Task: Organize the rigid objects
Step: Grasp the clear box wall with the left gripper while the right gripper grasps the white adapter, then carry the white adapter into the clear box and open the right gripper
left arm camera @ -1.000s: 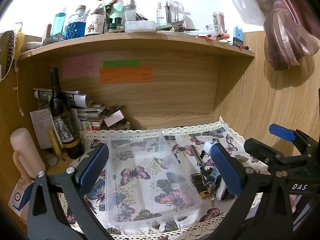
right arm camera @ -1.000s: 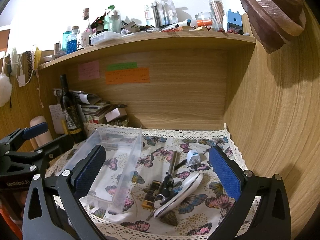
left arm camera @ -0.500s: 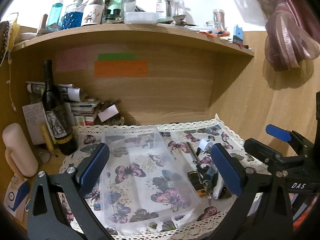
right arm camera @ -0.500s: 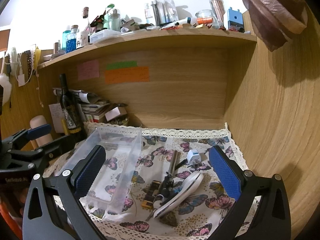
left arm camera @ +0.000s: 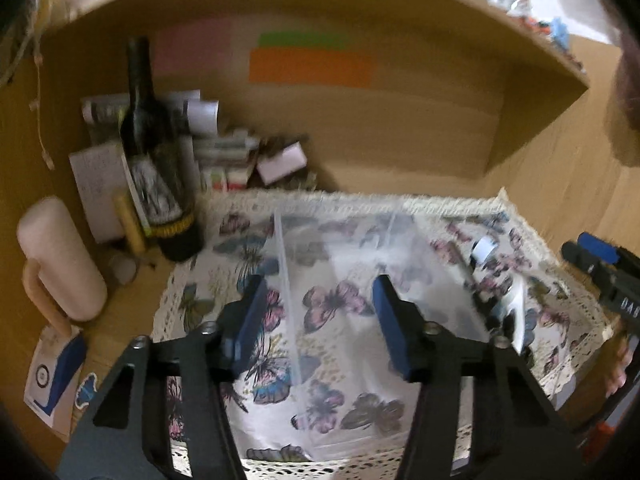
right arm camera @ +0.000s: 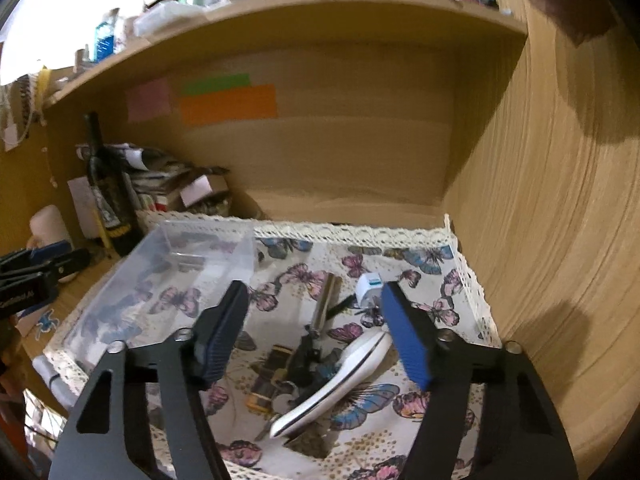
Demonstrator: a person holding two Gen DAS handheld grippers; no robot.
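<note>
A clear plastic tray [left arm camera: 280, 264] [right arm camera: 208, 240] lies empty on the butterfly cloth [right arm camera: 424, 256]. My left gripper [left arm camera: 316, 312] hovers over its left part. The jaws are closing, with the tray's left wall in line between them and no pad pressing on it. Right of the tray lies a small pile: a white curved piece [right arm camera: 344, 376], a white plug [right arm camera: 370, 290], a metal tube [right arm camera: 326, 304], black keys or clips [right arm camera: 304, 360] and a dark and gold item [right arm camera: 266, 380]. My right gripper [right arm camera: 314, 320] hangs above this pile, jaws closing, touching nothing.
A dark wine bottle [left arm camera: 160, 168] and a cream mug [left arm camera: 60, 264] stand left of the cloth. Papers and boxes [left arm camera: 240, 152] are stacked at the back. A wooden wall [right arm camera: 540, 200] closes the right side. A cluttered shelf [right arm camera: 280, 20] runs overhead.
Both grippers have come forward and tipped down toward the cloth. Both pairs of jaws have narrowed from wide apart to about half. The left wrist view is now blurred.
</note>
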